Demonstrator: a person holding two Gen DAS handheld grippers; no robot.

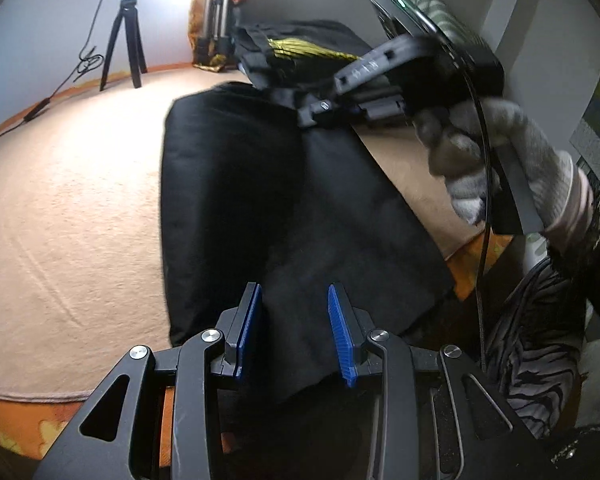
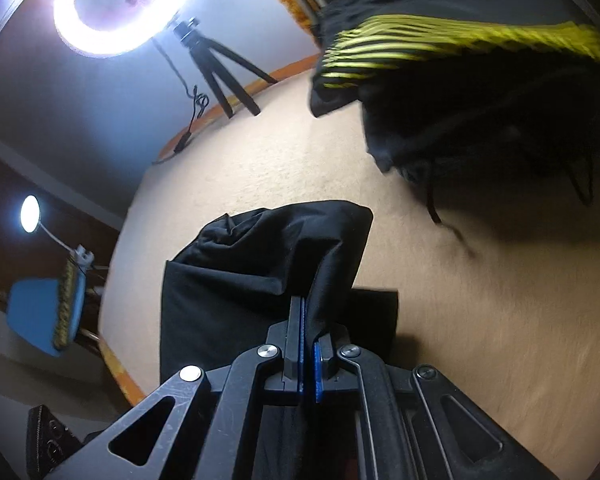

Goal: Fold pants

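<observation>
Black pants [image 1: 260, 200] lie lengthwise on a beige mat [image 1: 68, 208], partly folded. My left gripper [image 1: 296, 328] is open, its blue pads [image 1: 340, 336] spread just above the near end of the pants, holding nothing. My right gripper [image 1: 320, 114] shows in the left wrist view at the far end of the pants, held by a gloved hand [image 1: 496, 160]. In the right wrist view the right gripper [image 2: 309, 344] is shut on a fold of the black pants [image 2: 260, 264] and lifts it off the mat [image 2: 460, 300].
A pile of dark clothes with yellow stripes [image 2: 460, 44] lies at the far end of the mat [image 1: 308, 50]. A small black tripod [image 1: 126, 36] and its cable stand at the back left. A ring light [image 2: 120, 4] shines above it.
</observation>
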